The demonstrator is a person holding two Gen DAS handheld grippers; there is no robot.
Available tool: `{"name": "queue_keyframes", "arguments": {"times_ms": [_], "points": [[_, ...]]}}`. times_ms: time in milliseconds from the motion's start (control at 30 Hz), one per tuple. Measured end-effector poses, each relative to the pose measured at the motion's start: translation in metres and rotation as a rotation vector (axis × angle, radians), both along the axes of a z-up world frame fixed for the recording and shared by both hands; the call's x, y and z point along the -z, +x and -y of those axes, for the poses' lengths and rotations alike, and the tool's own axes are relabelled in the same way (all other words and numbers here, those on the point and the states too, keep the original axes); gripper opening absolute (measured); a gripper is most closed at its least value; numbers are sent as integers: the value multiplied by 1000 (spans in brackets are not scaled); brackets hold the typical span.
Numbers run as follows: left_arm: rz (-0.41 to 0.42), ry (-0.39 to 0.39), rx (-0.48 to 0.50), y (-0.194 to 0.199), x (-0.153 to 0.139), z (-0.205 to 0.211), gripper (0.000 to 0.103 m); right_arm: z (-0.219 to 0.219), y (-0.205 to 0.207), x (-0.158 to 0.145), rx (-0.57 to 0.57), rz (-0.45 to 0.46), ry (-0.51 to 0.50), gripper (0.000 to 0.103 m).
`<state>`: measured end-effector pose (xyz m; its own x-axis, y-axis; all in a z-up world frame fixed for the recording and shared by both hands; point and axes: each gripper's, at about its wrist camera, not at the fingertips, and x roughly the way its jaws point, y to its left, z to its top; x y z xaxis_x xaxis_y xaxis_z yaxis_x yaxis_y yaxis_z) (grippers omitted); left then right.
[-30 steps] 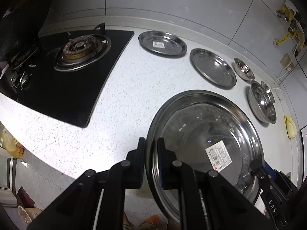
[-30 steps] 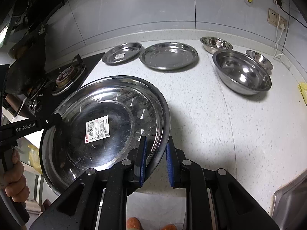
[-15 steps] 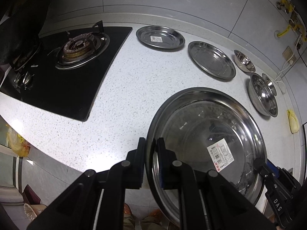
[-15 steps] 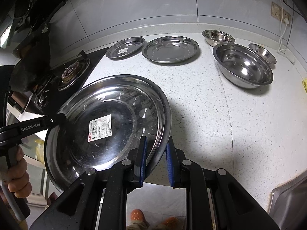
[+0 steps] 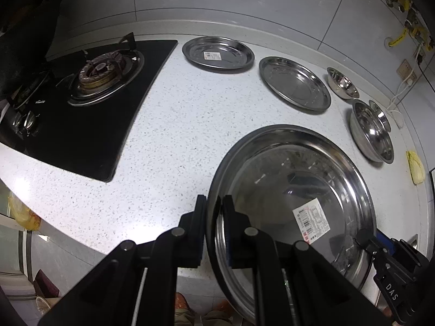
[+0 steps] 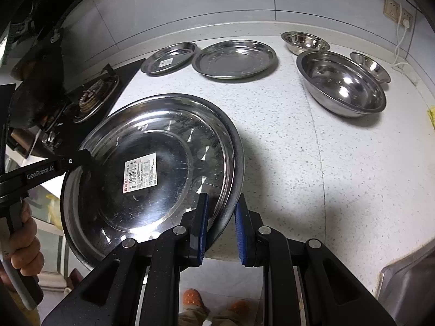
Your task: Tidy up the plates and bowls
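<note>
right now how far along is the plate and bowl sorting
Early. Nothing looks stacked yet. In hand: the big plate, clamped at opposite rims by the left gripper and right gripper. Left: the labelled plate, plain plate, large bowl and two small bowls sit separately on the counter.

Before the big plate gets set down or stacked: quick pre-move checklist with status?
1. Left tool shut on the large plate rim: ok.
2. Right tool shut on the opposite rim: ok.
3. Plate clear of the counter: ok, held over its front edge.
4. Stack target, the medium plate, holds nothing: ok.
5. Path clear of the big bowl: ok, it sits off to the right.
6. Plate level: cannot tell.
</note>
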<state>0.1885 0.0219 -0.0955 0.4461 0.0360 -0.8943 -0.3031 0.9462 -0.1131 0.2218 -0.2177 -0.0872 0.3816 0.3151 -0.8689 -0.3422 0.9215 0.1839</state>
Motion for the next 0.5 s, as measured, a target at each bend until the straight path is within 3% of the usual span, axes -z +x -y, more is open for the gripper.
{"name": "queue_keyframes", "arguments": {"times_ms": [500], "points": [[-9, -82, 86, 13, 27, -19, 11, -20, -1, 14, 54, -57, -110, 17]]}}
